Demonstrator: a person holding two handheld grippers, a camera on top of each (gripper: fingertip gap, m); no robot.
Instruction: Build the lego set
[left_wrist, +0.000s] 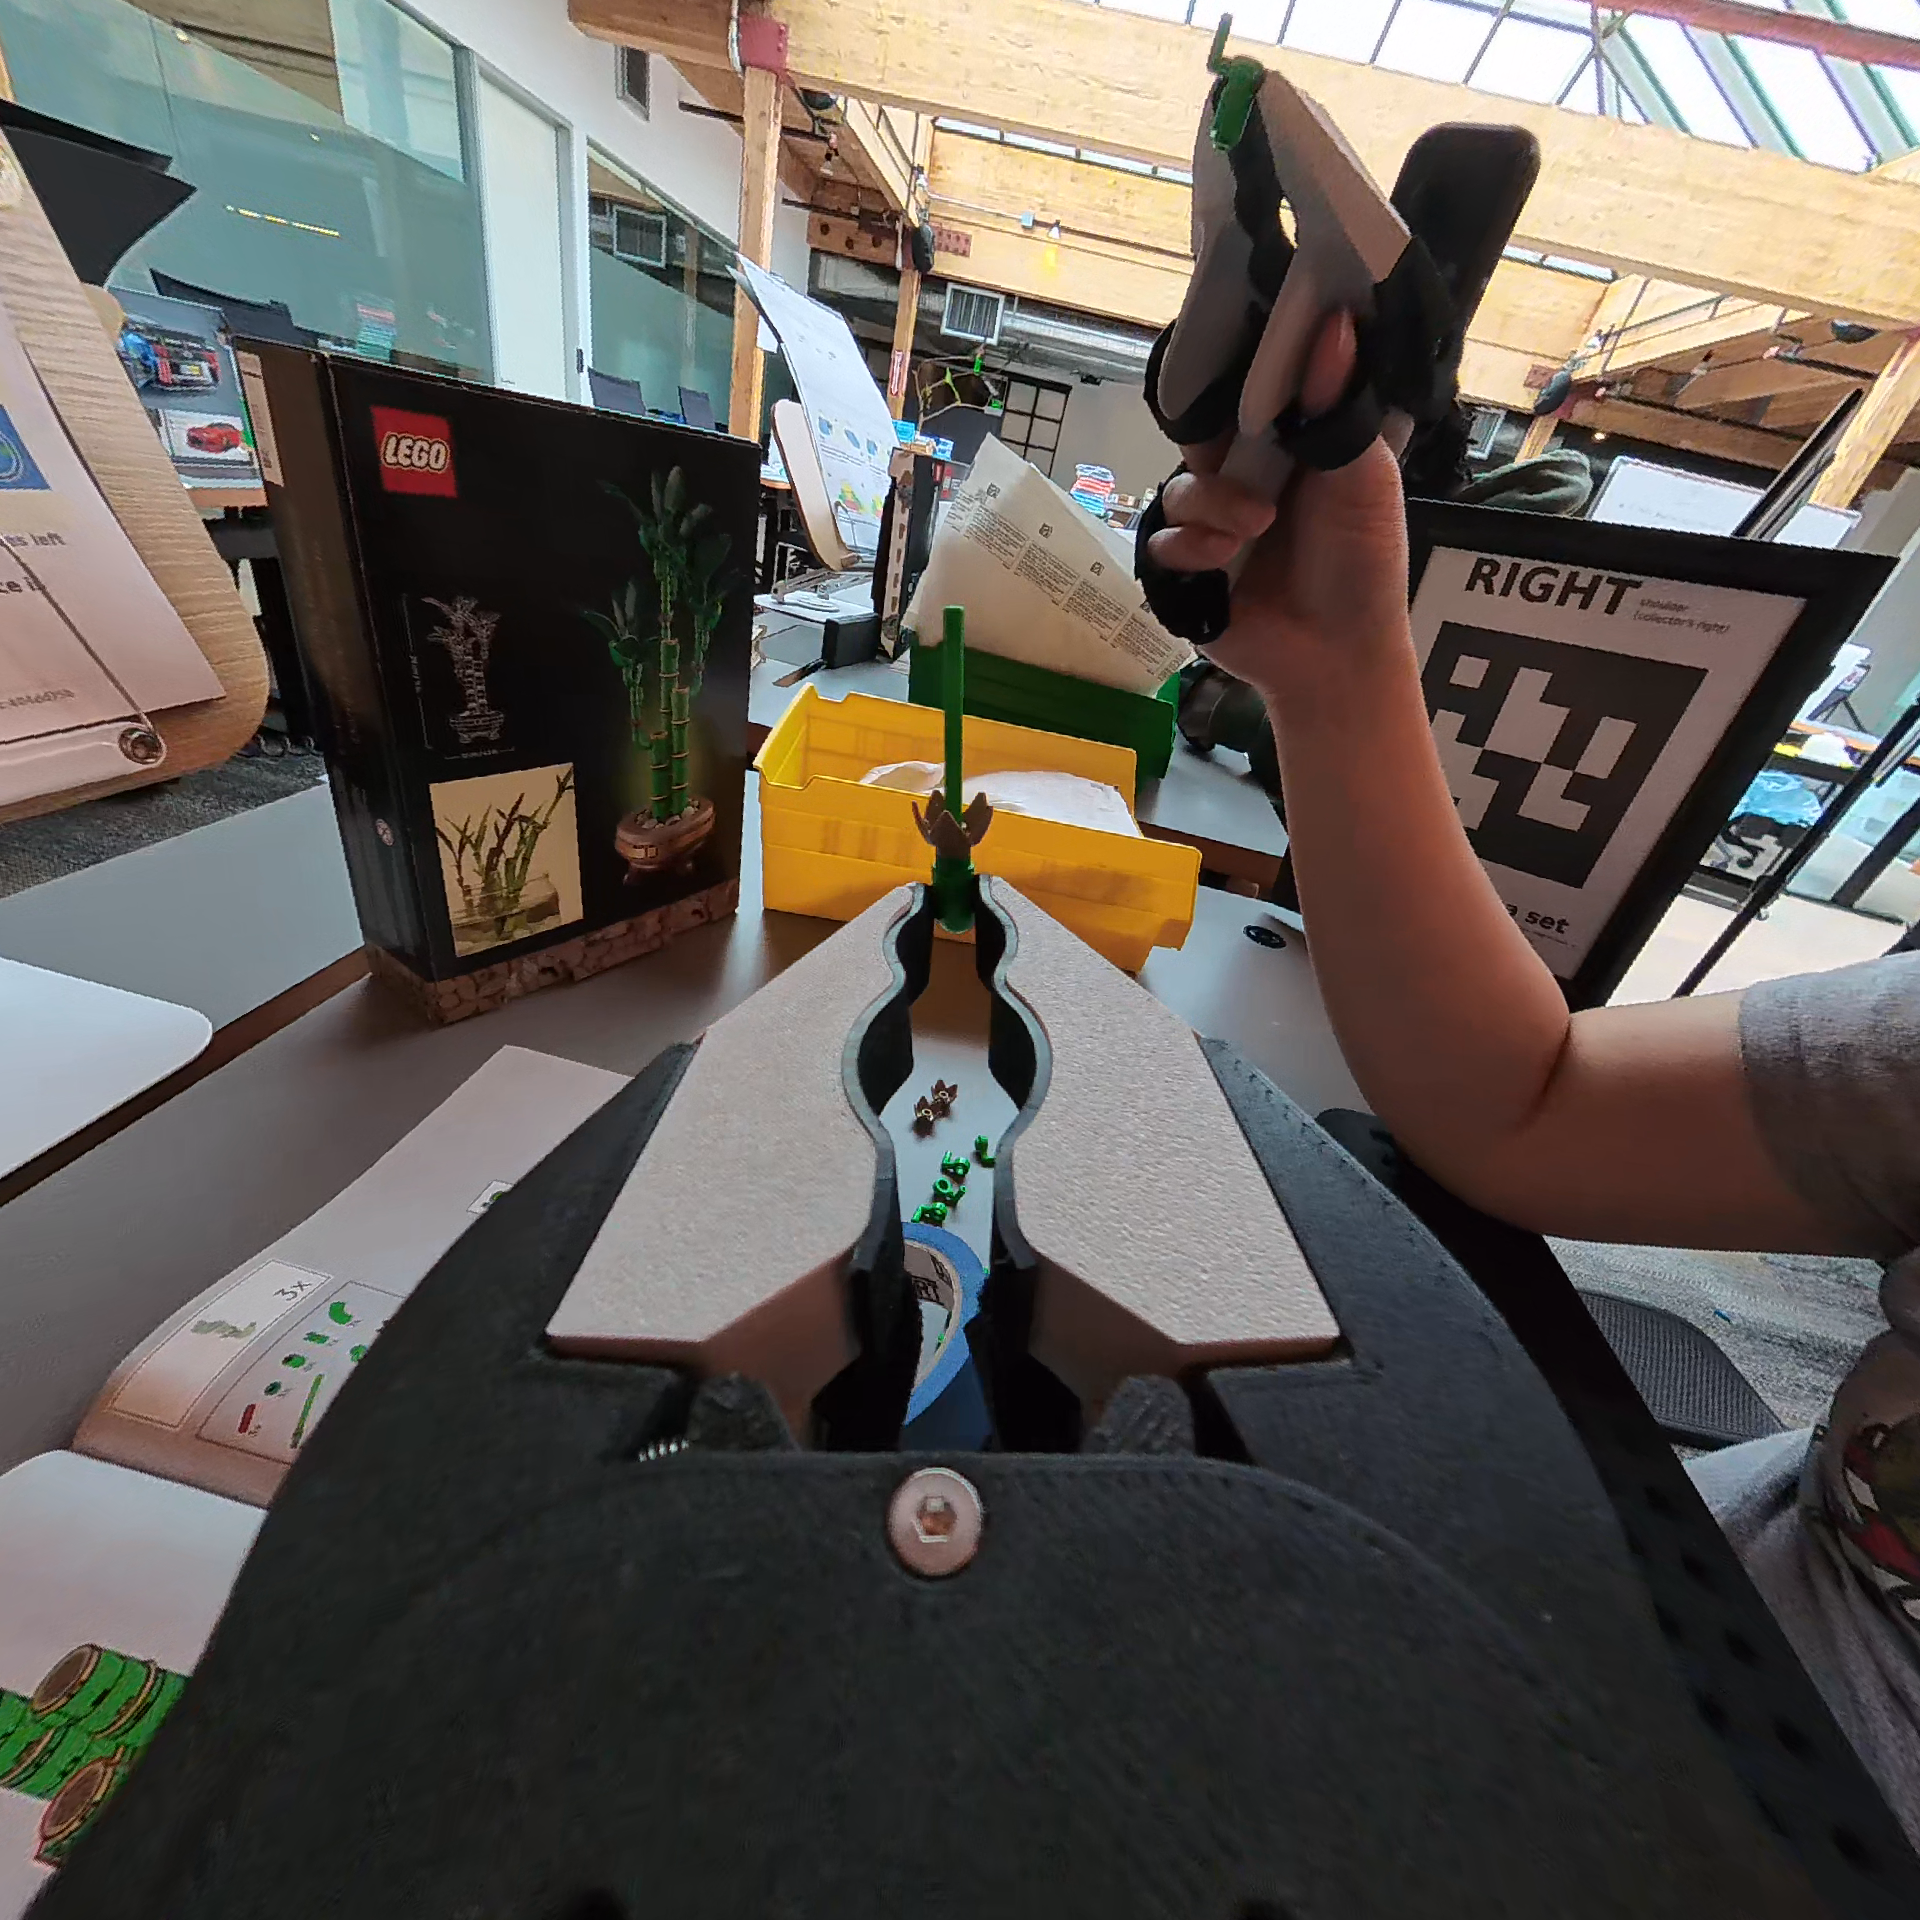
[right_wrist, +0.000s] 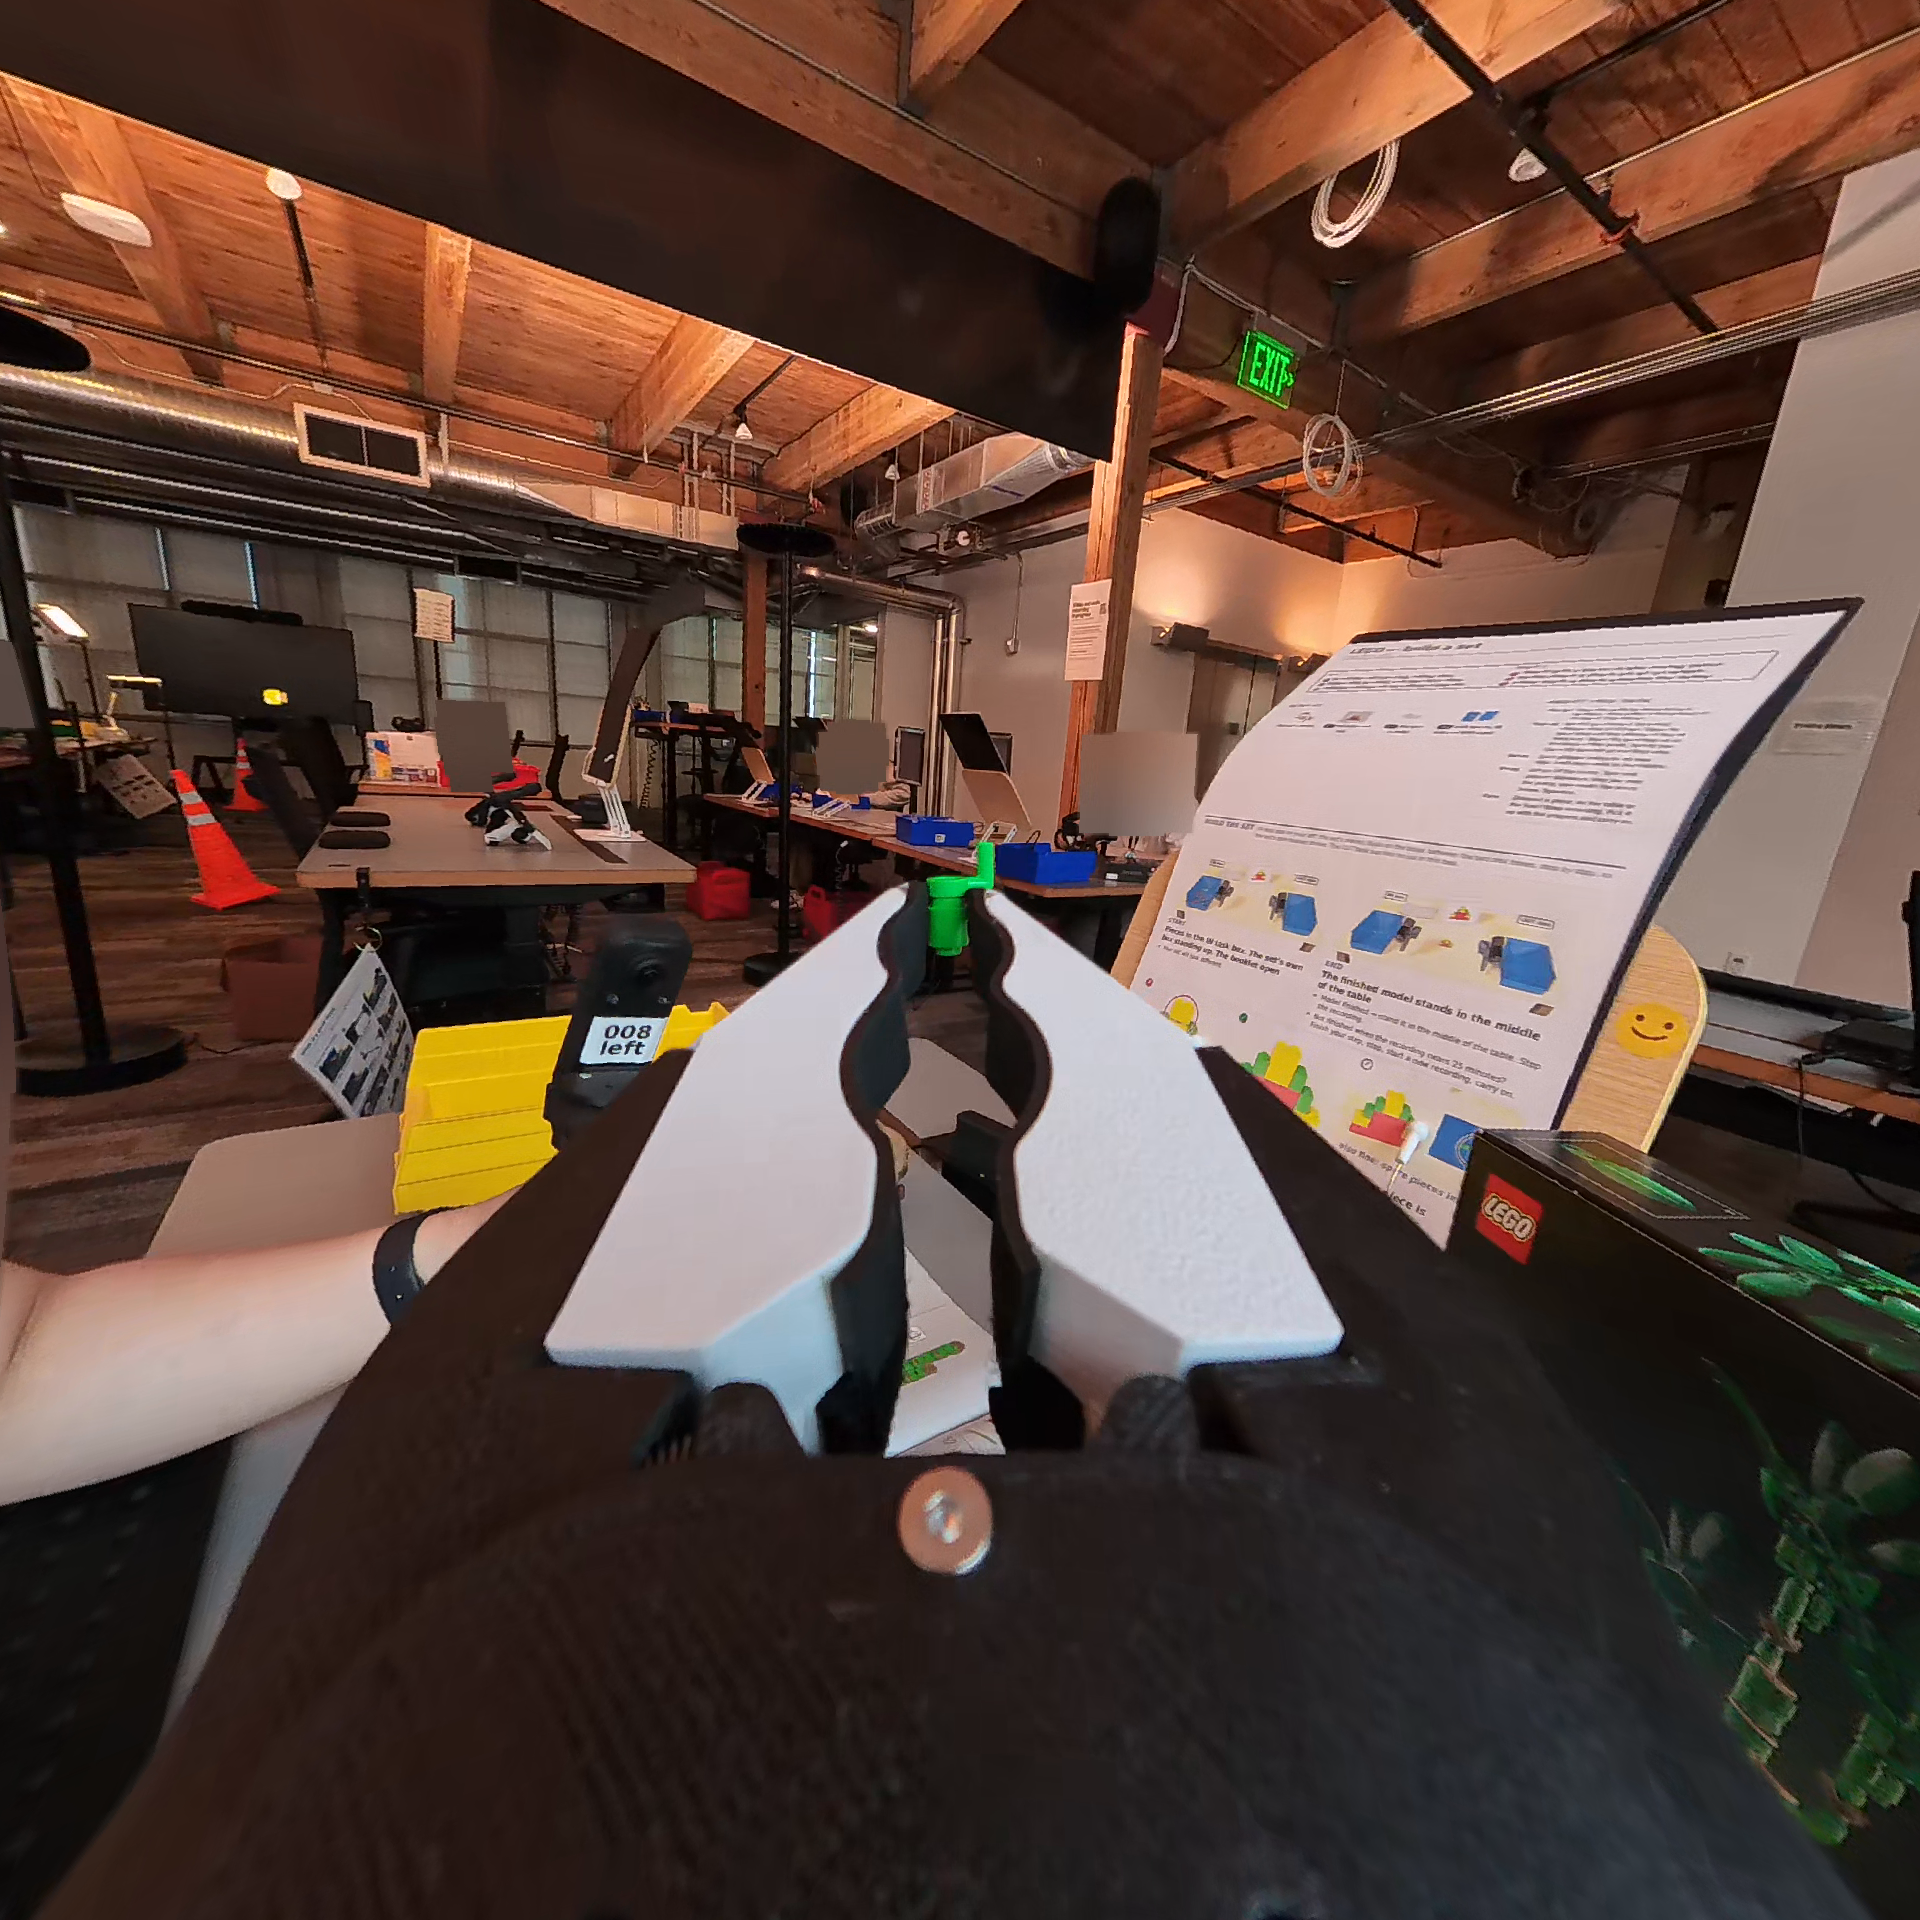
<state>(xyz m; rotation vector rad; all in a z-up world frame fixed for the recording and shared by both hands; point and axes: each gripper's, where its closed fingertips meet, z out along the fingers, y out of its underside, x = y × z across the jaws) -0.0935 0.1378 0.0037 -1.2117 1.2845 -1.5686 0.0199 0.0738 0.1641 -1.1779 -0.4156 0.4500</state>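
Early stage: left hand-held gripper (left_wrist: 953, 906) pinched a green stalk (left_wrist: 953, 717), right hand-held gripper (right_wrist: 951, 914) a small green piece (right_wrist: 949, 910) (loose parts (left_wrist: 951, 1169) remained on worktop (left_wrist: 312, 1049)).

Hidden and unclear parts

The left gripper's fingers (left_wrist: 1122, 1164) cover most of the blue tape roll (left_wrist: 951, 1273); the small green pieces (left_wrist: 951, 1179) are too small to identify, and the instruction booklet (left_wrist: 312, 1299) is perhaps half covered, cut at the frame edge.
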